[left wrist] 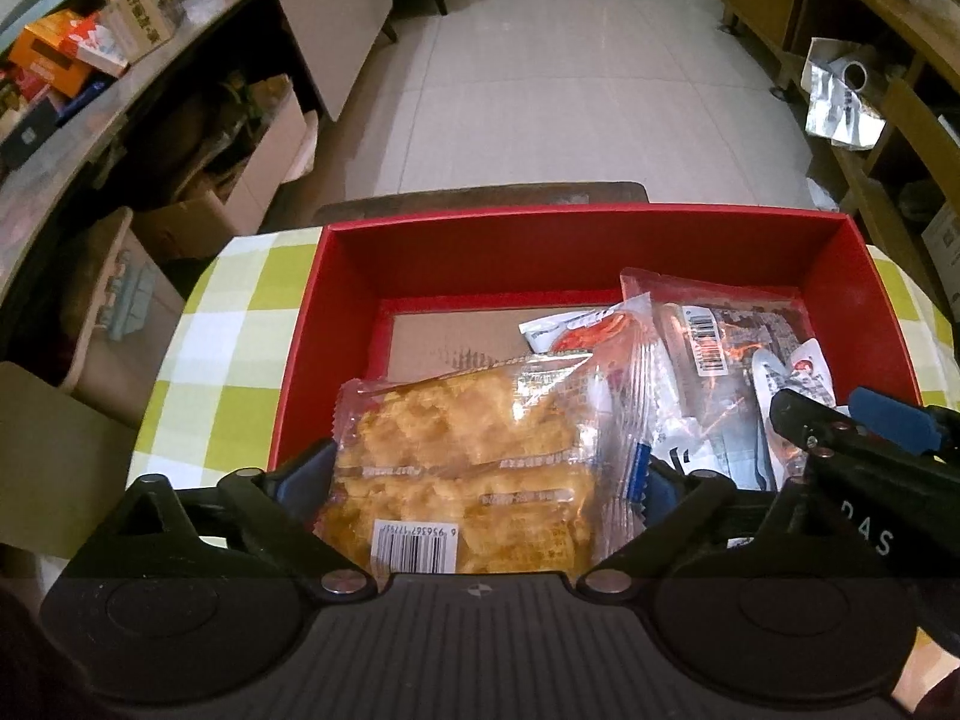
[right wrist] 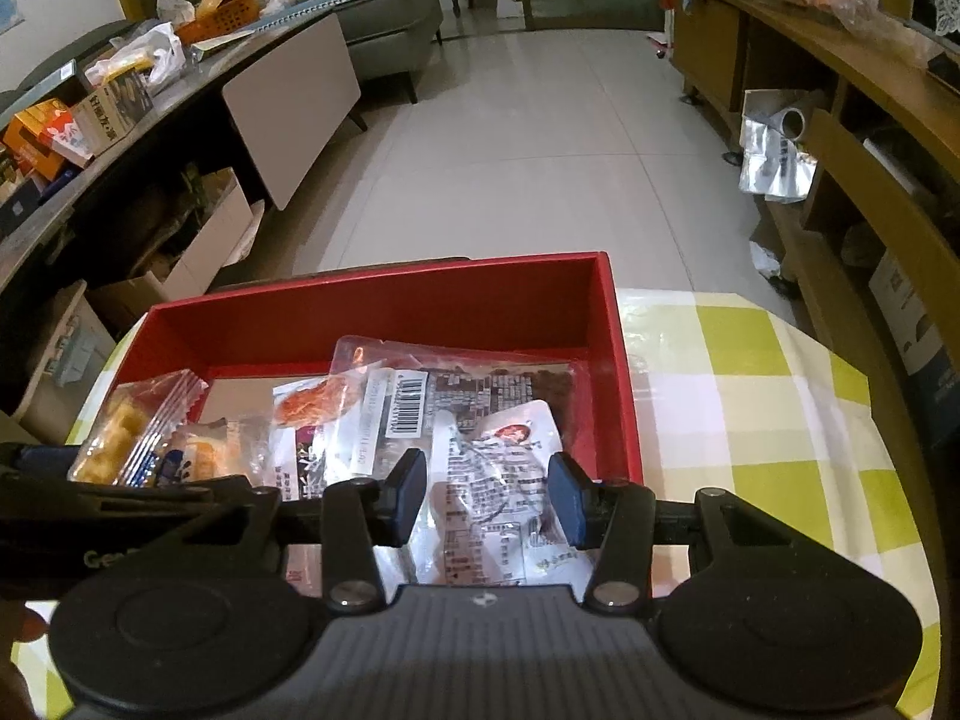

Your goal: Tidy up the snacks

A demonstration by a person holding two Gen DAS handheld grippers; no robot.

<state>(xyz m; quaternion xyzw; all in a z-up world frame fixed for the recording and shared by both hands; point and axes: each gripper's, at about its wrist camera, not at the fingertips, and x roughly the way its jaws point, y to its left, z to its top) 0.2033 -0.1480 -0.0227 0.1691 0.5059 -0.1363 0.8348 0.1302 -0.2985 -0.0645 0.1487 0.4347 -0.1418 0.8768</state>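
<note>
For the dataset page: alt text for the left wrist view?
The left gripper holds a clear packet of golden fried snacks over the near edge of a red box on a green checked tablecloth. More packets lie in the box's right half, where the right gripper reaches in.

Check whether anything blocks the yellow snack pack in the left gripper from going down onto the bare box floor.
Nothing visible does. The yellow snack pack sits between the left gripper fingers; the bare cardboard floor of the red box lies open just beyond it. Other packets crowd only the right side.
</note>
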